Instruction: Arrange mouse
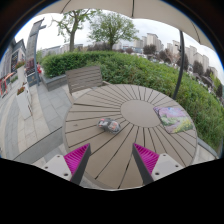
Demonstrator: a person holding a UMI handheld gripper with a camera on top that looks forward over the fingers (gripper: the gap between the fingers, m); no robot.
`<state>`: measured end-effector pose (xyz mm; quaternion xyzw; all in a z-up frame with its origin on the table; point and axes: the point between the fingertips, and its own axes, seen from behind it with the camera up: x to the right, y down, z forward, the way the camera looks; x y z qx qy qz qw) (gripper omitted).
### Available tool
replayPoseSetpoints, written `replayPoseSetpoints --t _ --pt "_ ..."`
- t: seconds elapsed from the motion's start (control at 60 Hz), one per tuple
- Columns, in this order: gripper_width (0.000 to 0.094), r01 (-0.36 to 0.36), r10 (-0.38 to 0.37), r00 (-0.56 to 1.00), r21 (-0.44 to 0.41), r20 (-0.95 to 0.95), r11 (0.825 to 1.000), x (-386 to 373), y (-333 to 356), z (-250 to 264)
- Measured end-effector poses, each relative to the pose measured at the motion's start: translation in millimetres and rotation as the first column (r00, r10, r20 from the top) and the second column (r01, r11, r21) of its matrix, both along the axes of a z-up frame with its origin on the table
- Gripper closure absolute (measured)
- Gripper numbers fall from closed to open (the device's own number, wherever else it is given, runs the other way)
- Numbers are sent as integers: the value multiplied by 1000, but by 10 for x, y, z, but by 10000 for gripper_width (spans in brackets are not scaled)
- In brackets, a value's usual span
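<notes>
While the tongs [111,160] stand open and empty, the mouse [110,125] lies untouched beyond them on the bench [125,140].

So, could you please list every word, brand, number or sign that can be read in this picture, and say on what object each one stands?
None can be read.
The printed sheet on the round wooden table has coloured print, too small and blurred to read.
The mouse shows no legible label.
The gripper stands open, nothing between its fingers.
</notes>
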<state>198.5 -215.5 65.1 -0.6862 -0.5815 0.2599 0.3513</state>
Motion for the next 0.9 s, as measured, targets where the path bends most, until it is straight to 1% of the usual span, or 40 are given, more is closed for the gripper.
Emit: replayPoseSetpoints --t 0.083,0.183,0.333,0.483,0.683,0.733,0.75,0.767,0.8,0.817,0.85,0.9 --pt "72 -5 5 1000 9 -5 1000 -248 87 -223" --pt "82 7 -7 1000 4 -7 1000 -575 197 -498" --pt "79 28 -28 1000 -10 -14 1000 -1036 354 -741" --pt "80 45 -45 999 -20 -19 999 -1411 510 -848" --pt "79 98 -98 995 5 -25 995 -1799 851 -832" --pt "82 113 -113 993 -1 -21 994 -1859 924 -851" --pt "90 111 -111 994 -7 -17 994 -1873 937 -861" --pt "121 107 -108 994 -18 -16 994 -1888 926 -863" --pt "236 105 -105 994 -36 -18 994 -1910 920 -855" --pt "311 104 -105 994 -31 -17 994 -1916 937 -851" --pt "507 106 -106 994 -14 -17 994 -1926 973 -853" --pt "516 108 -107 994 9 -15 994 -1913 1015 -844"
